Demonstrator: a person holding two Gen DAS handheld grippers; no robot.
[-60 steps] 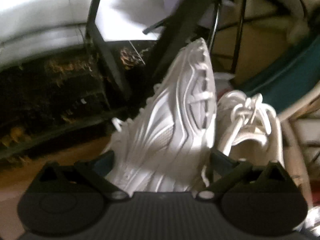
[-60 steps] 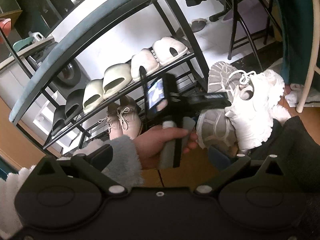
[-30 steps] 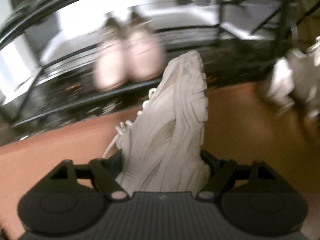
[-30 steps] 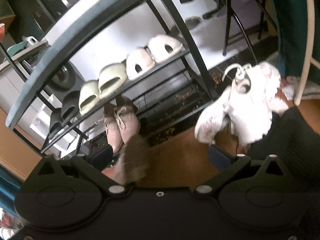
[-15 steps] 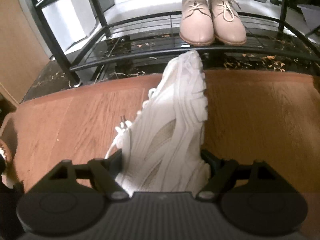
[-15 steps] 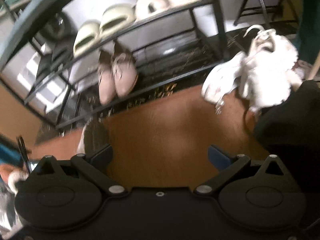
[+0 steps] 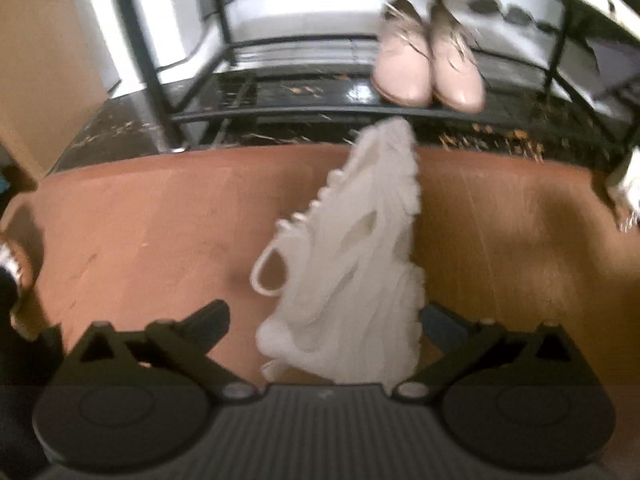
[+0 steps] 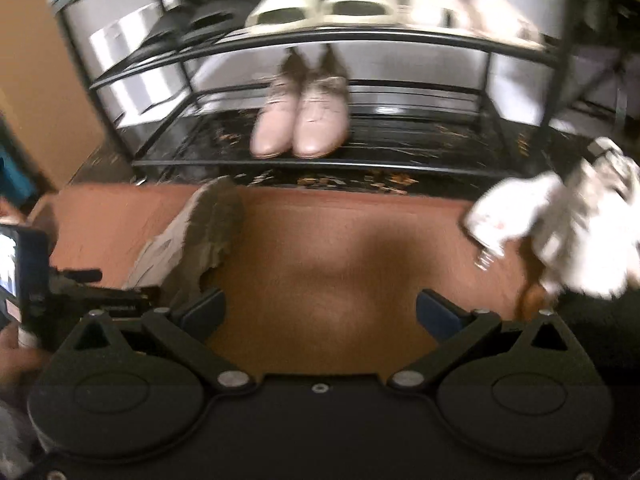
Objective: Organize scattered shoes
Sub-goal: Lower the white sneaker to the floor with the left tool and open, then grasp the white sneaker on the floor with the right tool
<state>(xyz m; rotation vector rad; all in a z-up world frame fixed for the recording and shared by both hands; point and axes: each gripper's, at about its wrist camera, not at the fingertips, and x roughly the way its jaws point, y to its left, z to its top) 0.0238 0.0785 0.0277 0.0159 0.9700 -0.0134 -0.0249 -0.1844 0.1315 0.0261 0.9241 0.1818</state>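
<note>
Left gripper [image 7: 324, 316] has its fingers spread wide, with the white sneaker [image 7: 352, 248] lying between them on its side, toe toward the shoe rack [image 7: 320, 110]; there's a clear gap on the left finger side, the right finger is close to or touching the sole, can't tell which, so I read it as let go, not gripped. Sneaker sits on the wood floor [image 7: 140, 220] just in front of the rack's bottom shelf, near the pink shoes [image 7: 428, 68] already paired there; probably staged here so it can be lined up beside them. Right gripper [image 8: 320, 312] is wide open and holds nothing, hanging over bare floor, likely free for the next pickup. From its view the same sneaker shows at left, and another white sneaker [image 8: 560, 216] lies well apart at the right by the rack's end, not on the rack. Slippers [image 8: 320, 4] fill the upper shelf. Versus half a second ago: the left fingers were tight on the sneaker's heel, now they're apart and the shoe has tipped left, lace loop out; the right gripper has swung to face the rack squarely. Frames are motion-blurred, so contact is uncertain.
</note>
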